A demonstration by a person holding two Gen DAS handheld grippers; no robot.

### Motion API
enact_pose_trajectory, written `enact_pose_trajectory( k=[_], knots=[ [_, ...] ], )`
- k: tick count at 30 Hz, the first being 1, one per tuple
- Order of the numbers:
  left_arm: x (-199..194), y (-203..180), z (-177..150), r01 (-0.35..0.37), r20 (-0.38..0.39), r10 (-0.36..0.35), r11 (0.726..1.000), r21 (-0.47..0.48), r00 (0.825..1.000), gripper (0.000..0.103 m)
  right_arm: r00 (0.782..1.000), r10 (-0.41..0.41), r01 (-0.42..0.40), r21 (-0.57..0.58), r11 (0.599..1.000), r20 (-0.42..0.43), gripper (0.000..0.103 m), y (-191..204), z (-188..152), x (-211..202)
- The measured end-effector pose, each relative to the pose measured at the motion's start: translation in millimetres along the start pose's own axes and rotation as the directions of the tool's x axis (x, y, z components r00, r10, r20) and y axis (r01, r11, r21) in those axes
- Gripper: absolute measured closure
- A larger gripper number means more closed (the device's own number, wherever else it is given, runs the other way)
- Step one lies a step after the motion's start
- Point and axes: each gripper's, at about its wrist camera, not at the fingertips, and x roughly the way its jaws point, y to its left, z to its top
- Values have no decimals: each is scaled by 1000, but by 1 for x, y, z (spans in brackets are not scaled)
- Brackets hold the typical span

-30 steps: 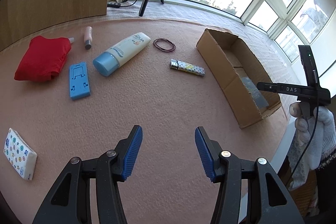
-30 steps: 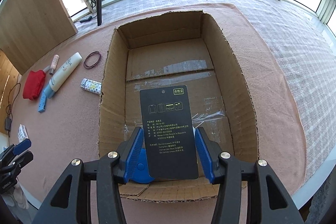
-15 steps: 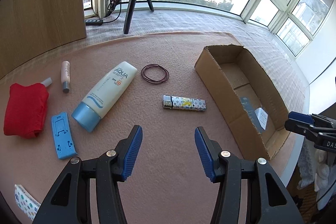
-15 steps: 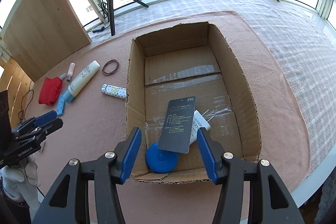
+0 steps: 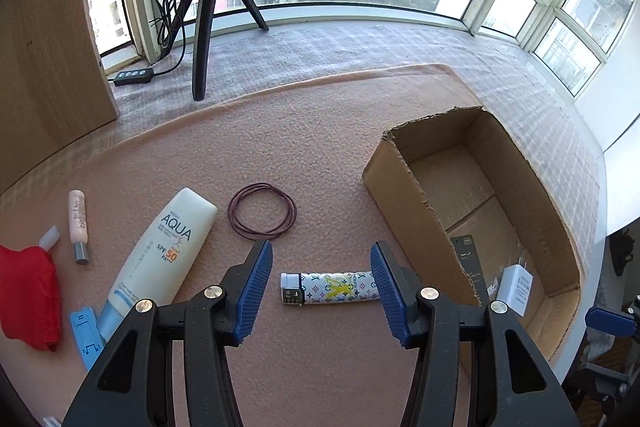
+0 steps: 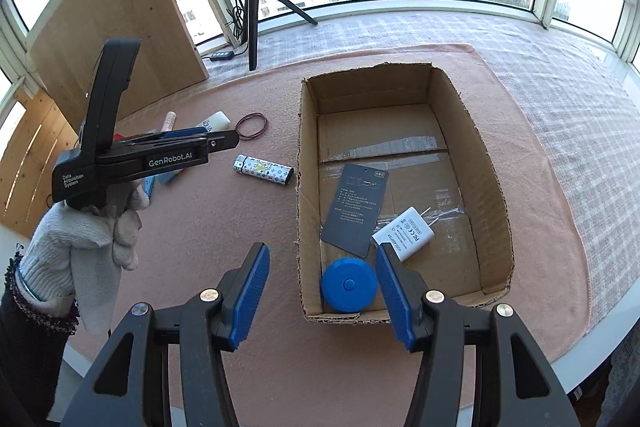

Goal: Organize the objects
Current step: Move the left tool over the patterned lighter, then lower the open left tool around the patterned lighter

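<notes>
"AQUA SPF 50" on sunscreen tube (image 5: 160, 251), "GenRobot.AI" on left gripper (image 6: 172, 163)

My left gripper (image 5: 322, 287) is straddling the lighter (image 5: 330, 289), pink mat (image 5: 320, 147) lying bare around it. The hair-tie loop (image 5: 262, 211) is sitting just beyond; the box (image 5: 404, 203) wall is crowding my right finger.

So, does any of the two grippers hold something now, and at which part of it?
Nothing is held. The left gripper is open above the lighter, not touching it; the right gripper is open and empty.
</notes>
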Motion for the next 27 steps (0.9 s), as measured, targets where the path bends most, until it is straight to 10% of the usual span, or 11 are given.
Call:
enact_pose_trajectory(
  k=[14, 27],
  knots=[
    [61, 35, 37, 35, -70, -44, 991, -129, 997, 81, 999, 6, -5, 29, 1000, -45, 52, -11, -9, 17],
    [82, 22, 23, 118, -152, -127, 991, -69, 980, 84, 999, 9, -5, 82, 997, -50, 52, -27, -8, 19]
  ],
)
